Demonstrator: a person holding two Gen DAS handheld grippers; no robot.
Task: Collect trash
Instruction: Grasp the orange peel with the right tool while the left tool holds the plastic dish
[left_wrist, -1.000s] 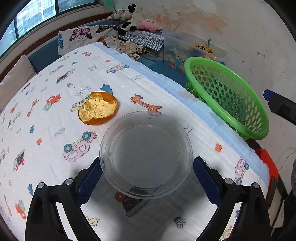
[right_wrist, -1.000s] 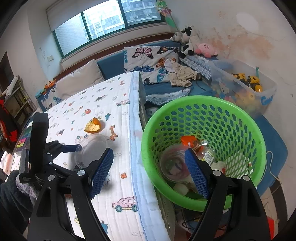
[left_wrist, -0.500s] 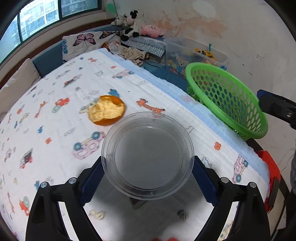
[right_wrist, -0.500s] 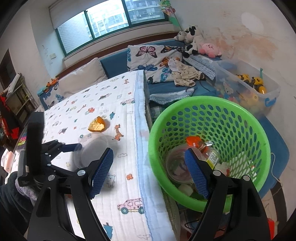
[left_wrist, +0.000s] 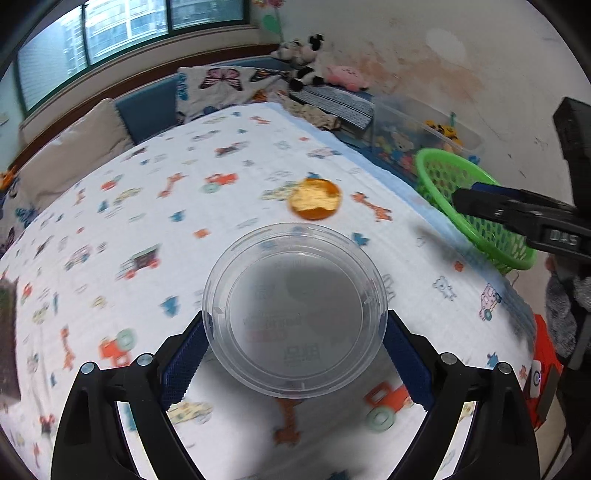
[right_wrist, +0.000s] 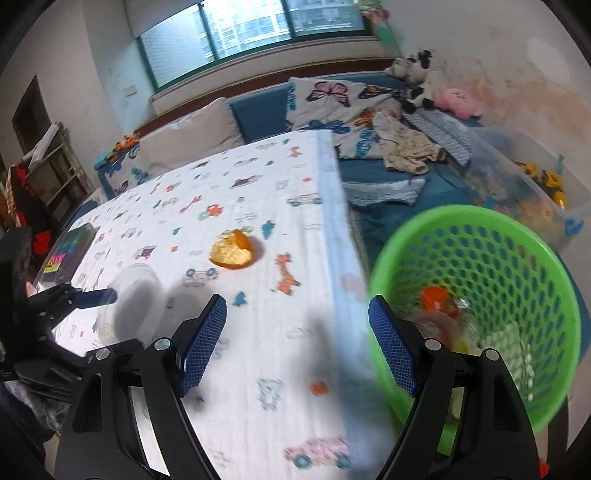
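My left gripper (left_wrist: 293, 354) is shut on a clear round plastic container (left_wrist: 294, 308) and holds it above the table; it also shows in the right wrist view (right_wrist: 135, 295). An orange peel (left_wrist: 314, 198) lies on the cartoon-print tablecloth beyond it, also in the right wrist view (right_wrist: 232, 253). The green mesh basket (right_wrist: 491, 280) stands off the table's right edge with trash inside; its rim shows in the left wrist view (left_wrist: 461, 199). My right gripper (right_wrist: 297, 343) is open and empty, above the table's right edge.
The table (right_wrist: 258, 206) carries a dark book (right_wrist: 68, 245) at its far left. Behind it are a blue sofa with pillows (right_wrist: 332, 107), plush toys (right_wrist: 424, 81) and a clear toy bin (right_wrist: 535, 181). A red stool (left_wrist: 543, 354) stands below the table.
My left gripper has lifted the clear container off the table and swung left. My right gripper has moved left from over the basket to above the table edge.
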